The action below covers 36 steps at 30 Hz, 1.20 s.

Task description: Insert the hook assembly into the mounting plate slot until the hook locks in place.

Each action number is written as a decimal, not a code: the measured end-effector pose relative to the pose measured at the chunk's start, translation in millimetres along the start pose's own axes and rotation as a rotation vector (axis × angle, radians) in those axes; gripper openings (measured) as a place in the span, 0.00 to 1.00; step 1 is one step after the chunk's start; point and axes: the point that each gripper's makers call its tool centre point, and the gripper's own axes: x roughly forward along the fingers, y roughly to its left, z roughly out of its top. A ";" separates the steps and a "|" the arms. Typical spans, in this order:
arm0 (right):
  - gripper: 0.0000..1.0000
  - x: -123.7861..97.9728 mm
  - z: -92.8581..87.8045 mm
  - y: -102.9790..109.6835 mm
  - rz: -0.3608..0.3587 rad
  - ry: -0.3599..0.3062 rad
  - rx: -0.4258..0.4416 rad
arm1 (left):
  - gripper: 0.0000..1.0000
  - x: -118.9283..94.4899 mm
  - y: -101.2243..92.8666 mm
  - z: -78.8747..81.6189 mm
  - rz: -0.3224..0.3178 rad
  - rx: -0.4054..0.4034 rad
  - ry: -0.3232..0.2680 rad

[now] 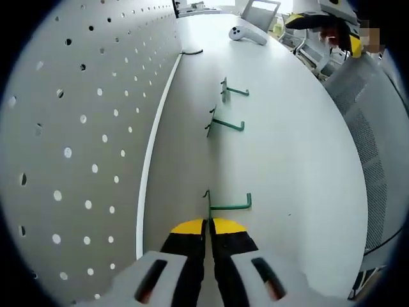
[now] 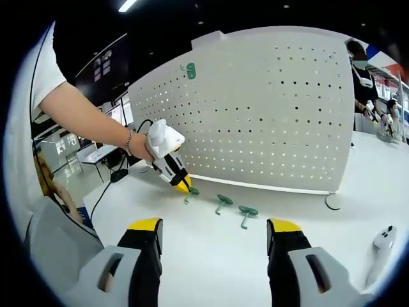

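Note:
Three green hooks lie in a row on the white table point(image 1: 300, 166). My left gripper point(image 1: 209, 224) is shut on the flat plate of the nearest hook point(image 1: 229, 205), whose arm points right. The middle hook point(image 1: 225, 123) and the far hook point(image 1: 232, 91) lie loose beyond it. The white pegboard point(image 1: 83, 128) stands upright just left of them. In the right gripper view the left gripper point(image 2: 183, 186) touches down on the leftmost hook point(image 2: 192, 190), with two more hooks point(image 2: 223, 201) point(image 2: 246, 212) beside it before the pegboard point(image 2: 268, 109). My right gripper point(image 2: 214, 231) is open and holds nothing.
A green piece point(image 2: 189, 70) hangs high on the pegboard's left. A white controller point(image 1: 246, 32) point(image 2: 381, 240) lies on the table. The pegboard's round foot point(image 2: 331, 202) sits at its right end. A black cable point(image 2: 102, 195) trails off the table's left. A person point(image 2: 362, 70) stands at the back right.

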 end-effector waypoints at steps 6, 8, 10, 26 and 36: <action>0.64 -0.2 0.4 -0.5 -0.003 0.000 0.006 | 0.03 -2.4 0.6 1.3 0.026 0.005 -0.028; 0.64 -0.3 1.0 -1.0 -0.005 -0.003 0.006 | 0.03 -5.8 0.0 12.4 0.029 0.003 -0.105; 0.64 -0.5 1.4 -2.1 -0.007 -0.007 0.010 | 0.03 -9.5 2.4 10.6 0.041 -0.001 -0.101; 0.64 -1.1 4.2 -2.1 -0.006 -0.019 0.007 | 0.02 -32.7 4.6 29.5 0.091 -0.043 -0.218; 0.65 -2.1 8.2 -0.9 -0.001 -0.036 0.000 | 0.02 -47.4 2.8 45.5 0.112 -0.088 -0.290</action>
